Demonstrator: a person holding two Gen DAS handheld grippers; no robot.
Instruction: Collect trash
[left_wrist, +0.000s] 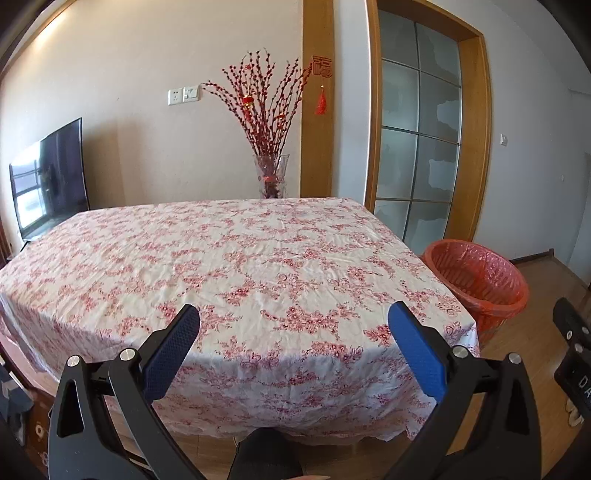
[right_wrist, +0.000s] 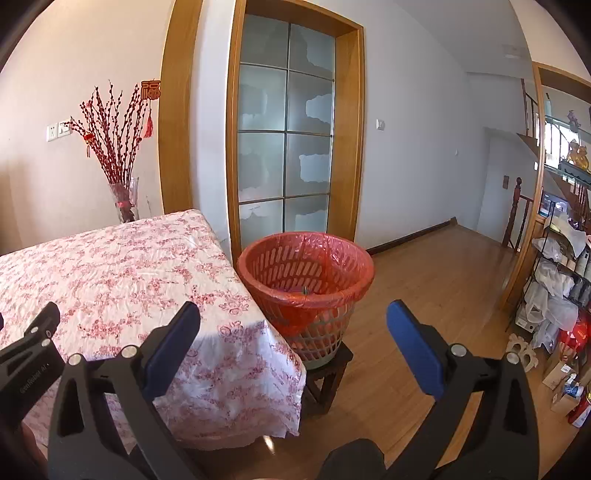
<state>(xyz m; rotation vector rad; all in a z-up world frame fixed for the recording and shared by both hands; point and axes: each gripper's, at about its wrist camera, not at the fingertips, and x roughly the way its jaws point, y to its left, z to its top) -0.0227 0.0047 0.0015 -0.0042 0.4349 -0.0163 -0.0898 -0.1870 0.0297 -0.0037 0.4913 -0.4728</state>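
Both hand-held grippers, left (left_wrist: 293, 326) and right (right_wrist: 293, 325), hung spread and empty. The bench (left_wrist: 236, 258) showed no trash; best scan before reaching toward the lined wastebasket (right_wrist: 306, 273).

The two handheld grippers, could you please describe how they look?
Both the left gripper and the right gripper have black plastic arms with triangular cutouts, silver round pivot bolts and blue textured pads on the fingers. One body carries faint pale lettering.
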